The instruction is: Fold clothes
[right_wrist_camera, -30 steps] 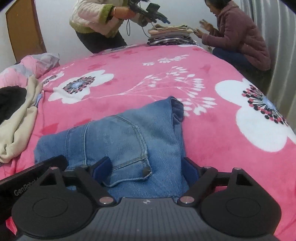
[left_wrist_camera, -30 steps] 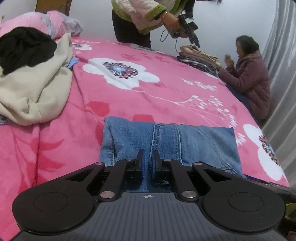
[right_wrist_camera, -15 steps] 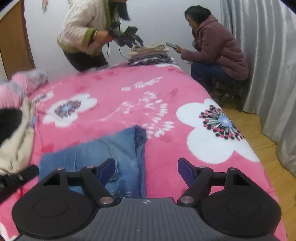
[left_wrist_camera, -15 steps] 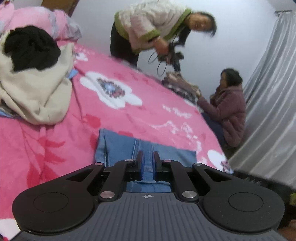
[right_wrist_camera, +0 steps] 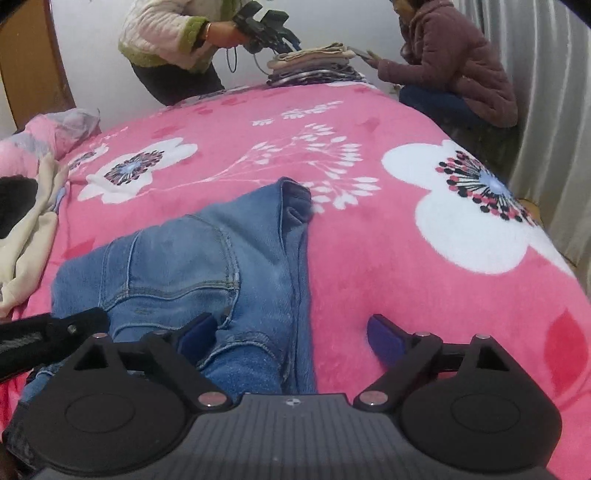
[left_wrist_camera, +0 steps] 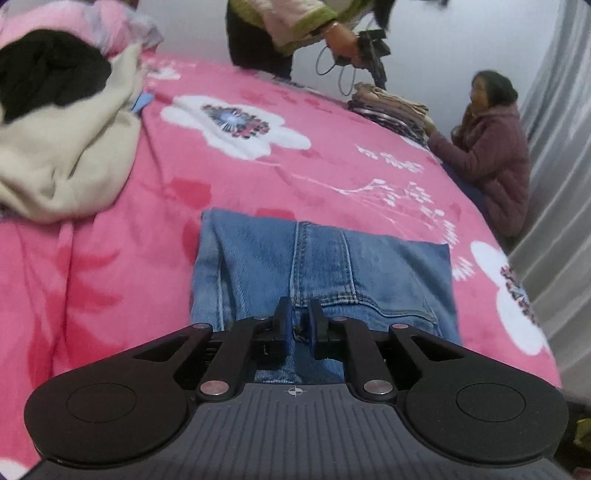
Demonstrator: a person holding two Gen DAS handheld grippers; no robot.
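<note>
A pair of folded blue jeans (left_wrist_camera: 321, 266) lies on the pink flowered bed blanket (left_wrist_camera: 258, 177). My left gripper (left_wrist_camera: 297, 321) is shut on the near edge of the jeans, with denim pinched between its blue pads. In the right wrist view the jeans (right_wrist_camera: 207, 258) lie left of centre. My right gripper (right_wrist_camera: 291, 332) is open, its left finger over the jeans' near edge and its right finger over bare blanket. The left gripper's body (right_wrist_camera: 48, 332) shows at the left edge.
A heap of cream and black clothes (left_wrist_camera: 62, 147) lies at the left of the bed. A stack of folded clothes (right_wrist_camera: 314, 66) sits at the far edge. One person stands there holding grippers (right_wrist_camera: 266, 26); another sits at the right (right_wrist_camera: 454, 66). A curtain (right_wrist_camera: 554, 92) hangs at the right.
Both grippers rose and pulled back half a second ago, then came down to the jeans again. The left stays shut on the denim; the right stays open.
</note>
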